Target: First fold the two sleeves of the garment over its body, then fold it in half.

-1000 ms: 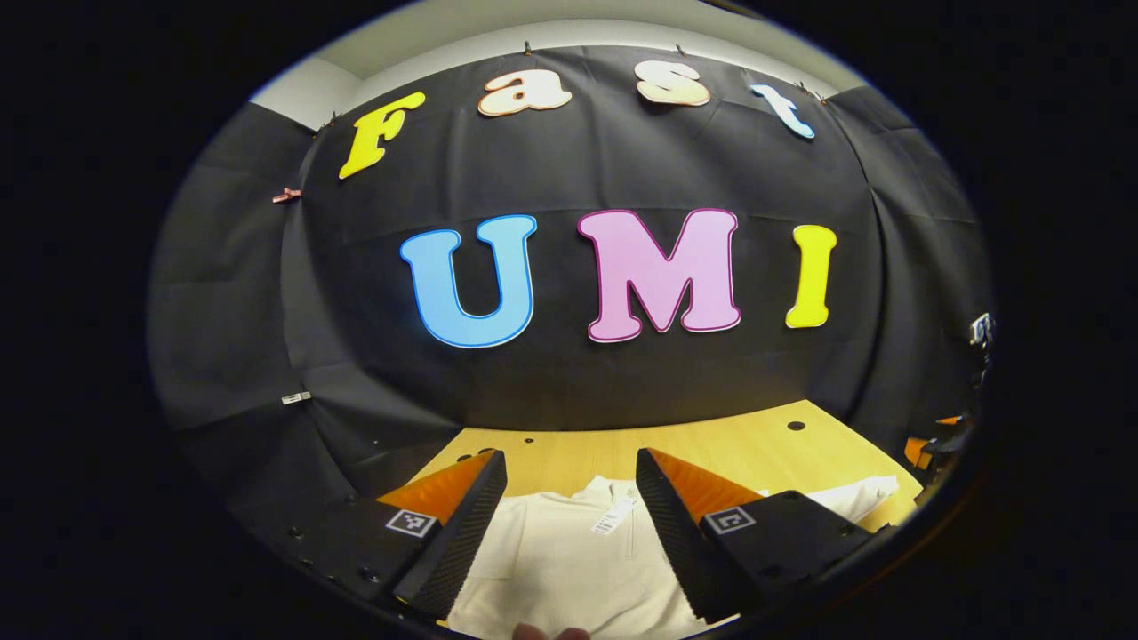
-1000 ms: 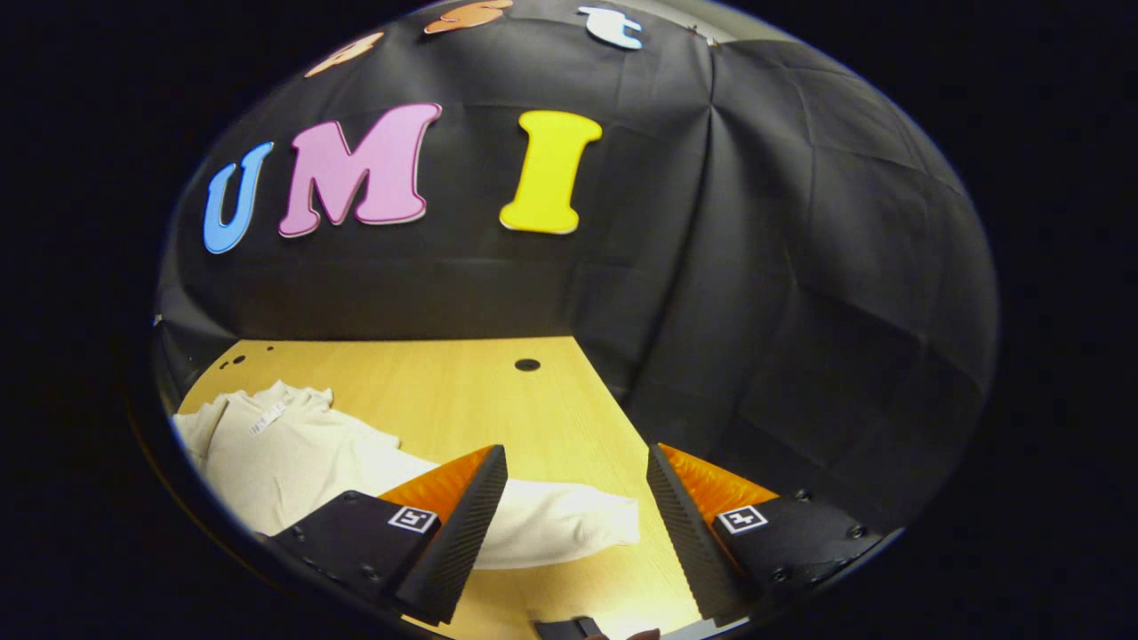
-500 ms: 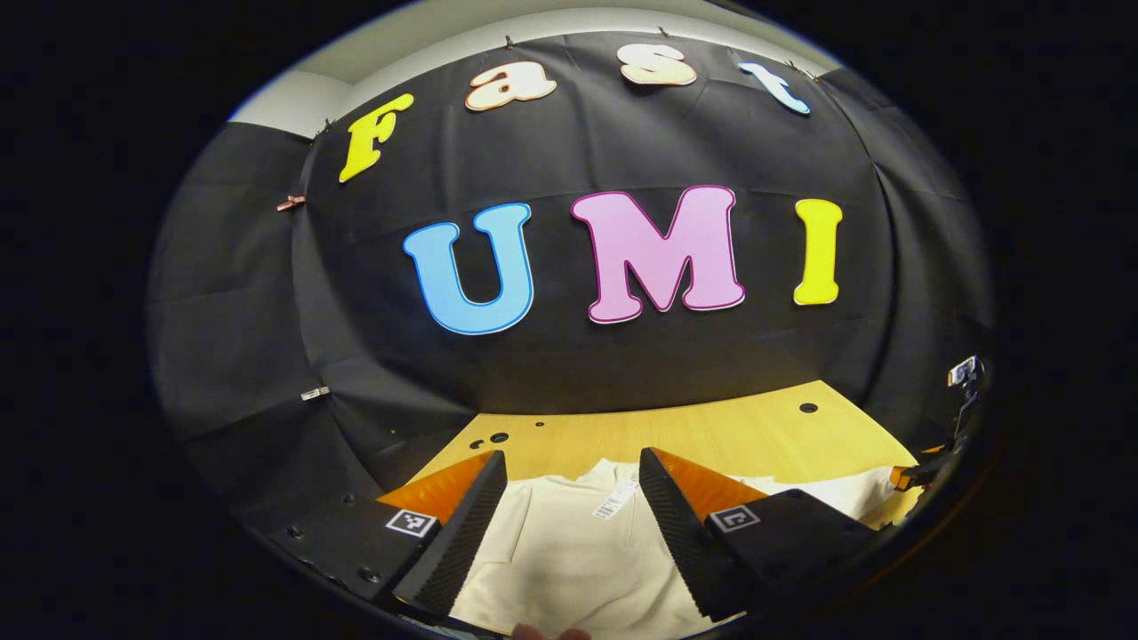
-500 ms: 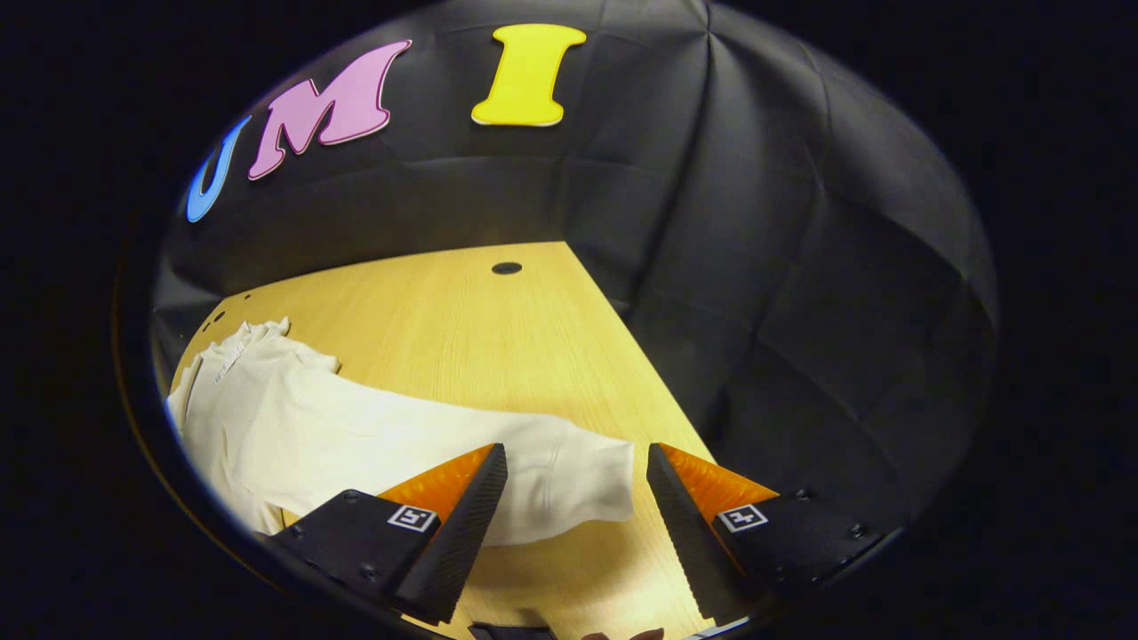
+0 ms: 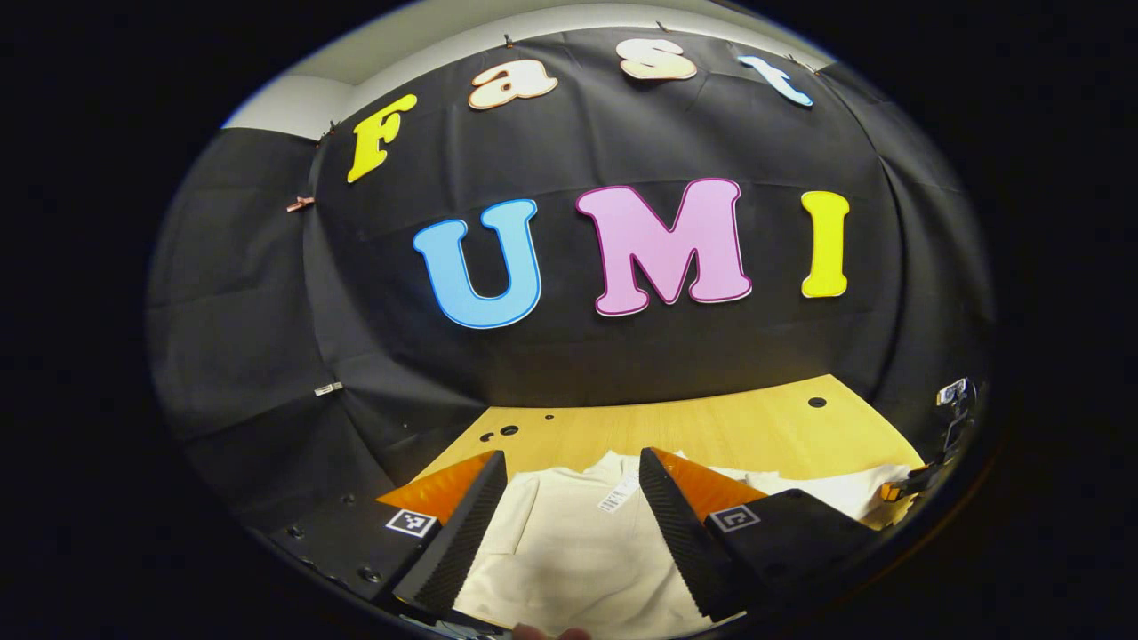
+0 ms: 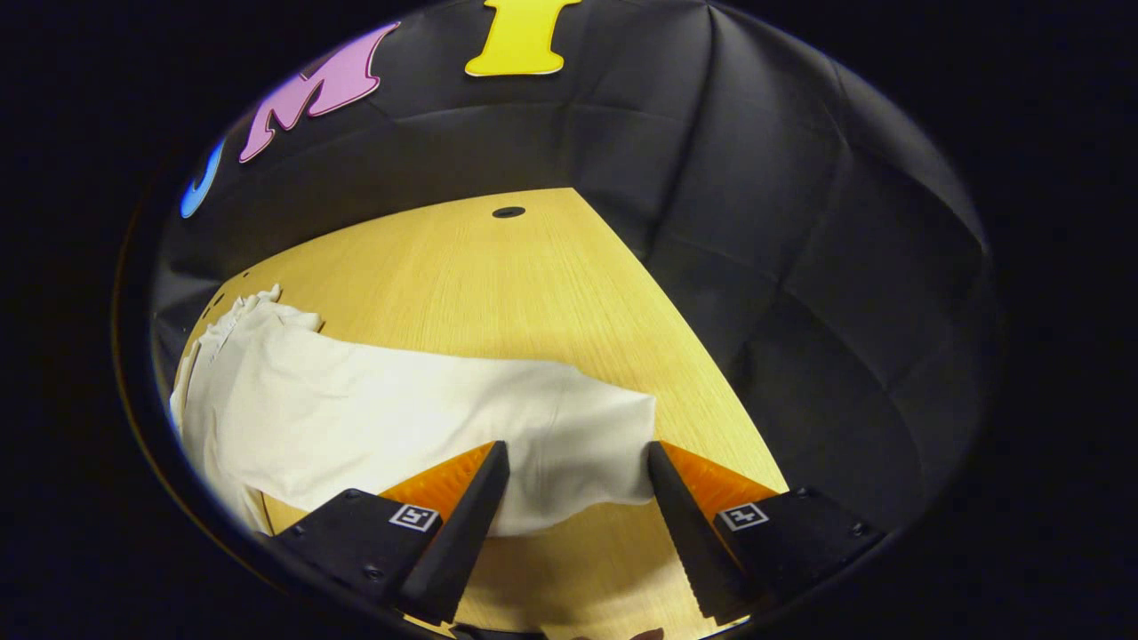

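Garment (image 5: 578,542) lies flat on the table (image 5: 738,431), collar at the far side, one sleeve (image 6: 498,427) stretched out to the right. Right gripper (image 6: 576,462) is spread wide, its fingers bracketing the sleeve's cuff end, not pinching it. Left gripper (image 5: 569,471) is also released, hovering over the body.

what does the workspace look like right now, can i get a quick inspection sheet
surface: wooden table with small round holes, bare past the garment
job's things: white garment lying flat, tag at the collar; right sleeve stretched out, not yet folded
clutter: nothing seen
grippers: left gripper open above the garment body; right gripper open, fingers either side of the sleeve's cuff end
cables: nothing seen
surroundings: black cloth wall around the booth
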`<state>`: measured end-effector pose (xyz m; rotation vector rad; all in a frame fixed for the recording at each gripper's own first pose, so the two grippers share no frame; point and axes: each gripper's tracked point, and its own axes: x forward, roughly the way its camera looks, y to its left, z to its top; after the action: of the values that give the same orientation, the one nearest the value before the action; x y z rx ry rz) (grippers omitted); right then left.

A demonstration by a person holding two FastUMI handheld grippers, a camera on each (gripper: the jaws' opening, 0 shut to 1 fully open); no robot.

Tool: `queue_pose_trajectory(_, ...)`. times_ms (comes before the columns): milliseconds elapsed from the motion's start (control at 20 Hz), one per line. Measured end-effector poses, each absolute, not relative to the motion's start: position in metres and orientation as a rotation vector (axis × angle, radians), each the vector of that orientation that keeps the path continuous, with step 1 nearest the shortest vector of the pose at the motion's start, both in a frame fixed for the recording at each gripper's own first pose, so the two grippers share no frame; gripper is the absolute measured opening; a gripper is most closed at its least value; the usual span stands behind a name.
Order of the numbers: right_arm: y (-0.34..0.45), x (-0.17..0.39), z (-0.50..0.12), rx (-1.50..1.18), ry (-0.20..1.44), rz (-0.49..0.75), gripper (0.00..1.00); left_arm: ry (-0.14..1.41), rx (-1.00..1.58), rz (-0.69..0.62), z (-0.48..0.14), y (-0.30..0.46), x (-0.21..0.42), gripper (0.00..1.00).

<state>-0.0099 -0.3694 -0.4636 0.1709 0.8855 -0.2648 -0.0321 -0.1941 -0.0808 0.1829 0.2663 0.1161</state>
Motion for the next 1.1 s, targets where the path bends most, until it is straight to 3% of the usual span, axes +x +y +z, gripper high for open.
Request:
queue_pose_trajectory(150,-0.366,-0.011,-0.463,0.183,0.899,-0.243,0.98,0.277,0.183,0.134,-0.085,-0.192,-0.035,0.95)
queue_pose_trajectory(200,-0.360,-0.009,-0.465,0.178,0.898,-0.217,0.90,0.283,0.180,0.138,-0.087,-0.192,-0.035,0.95)
queue_pose_trajectory(250,-0.357,-0.008,-0.464,0.166,0.893,-0.207,0.71,0.287,0.177,0.142,-0.088,-0.192,-0.036,0.95)
queue_pose_trajectory(350,-0.350,-0.004,-0.465,0.159,0.891,-0.191,0.43,0.296,0.172,0.145,-0.091,-0.190,-0.037,0.96)
queue_pose_trajectory(550,-0.349,0.000,-0.463,0.242,0.883,-0.230,0.19,0.300,0.179,0.132,-0.093,-0.188,-0.034,0.96)
queue_pose_trajectory(650,-0.349,0.000,-0.456,0.270,0.873,-0.258,0.15,0.296,0.183,0.117,-0.093,-0.183,-0.032,0.96)
queue_pose_trajectory(1100,-0.319,-0.013,-0.378,0.233,0.749,-0.347,0.15,0.267,0.164,0.010,-0.088,-0.134,-0.007,0.96)
